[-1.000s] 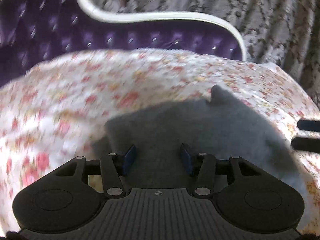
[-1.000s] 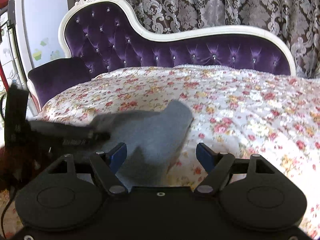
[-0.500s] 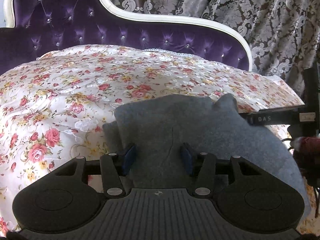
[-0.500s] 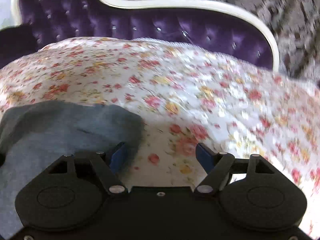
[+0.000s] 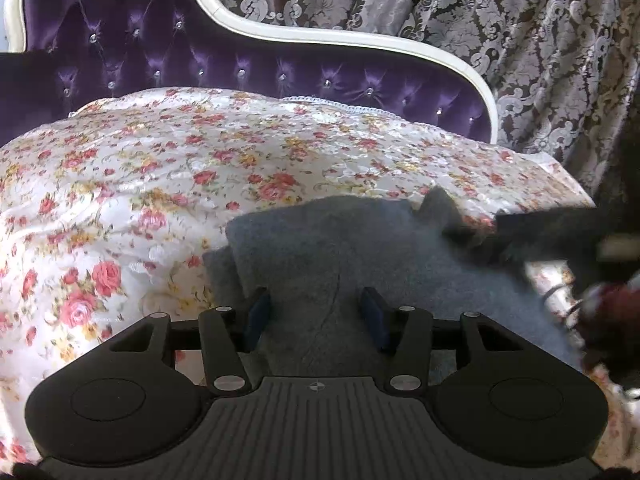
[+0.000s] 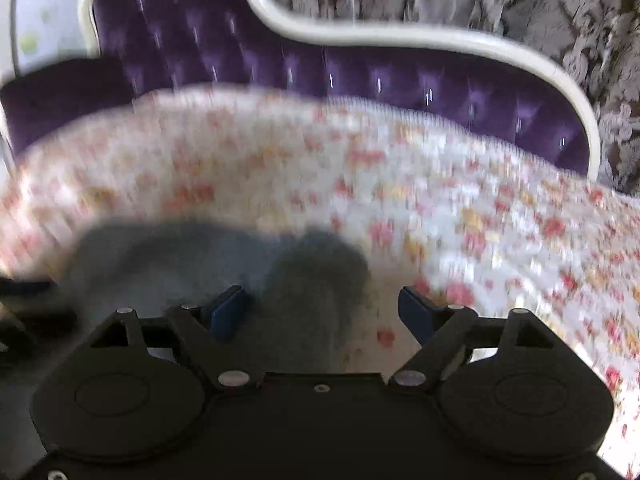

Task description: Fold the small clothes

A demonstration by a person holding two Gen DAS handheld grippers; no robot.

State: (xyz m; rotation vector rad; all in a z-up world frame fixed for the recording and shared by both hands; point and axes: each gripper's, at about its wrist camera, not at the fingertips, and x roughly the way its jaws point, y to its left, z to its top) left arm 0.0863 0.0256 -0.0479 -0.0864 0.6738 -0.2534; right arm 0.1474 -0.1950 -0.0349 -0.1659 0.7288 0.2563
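Note:
A small grey garment (image 5: 360, 252) lies folded on the floral bedspread (image 5: 160, 168). My left gripper (image 5: 316, 314) is open, its blue pads over the garment's near part, holding nothing. In the left wrist view the right gripper's dark body (image 5: 560, 236) shows blurred at the garment's right corner. In the blurred right wrist view the grey garment (image 6: 208, 256) lies at the lower left, and my right gripper (image 6: 324, 312) is open above its right edge.
A purple tufted headboard (image 5: 280, 76) with a white frame rises behind the bed. Patterned curtains (image 5: 540, 60) hang beyond it. The bedspread drops off at the right edge (image 5: 576, 196).
The left gripper has hardly moved in the last half second. The right gripper has swung back left, over the garment's right edge, and its view is blurred by motion.

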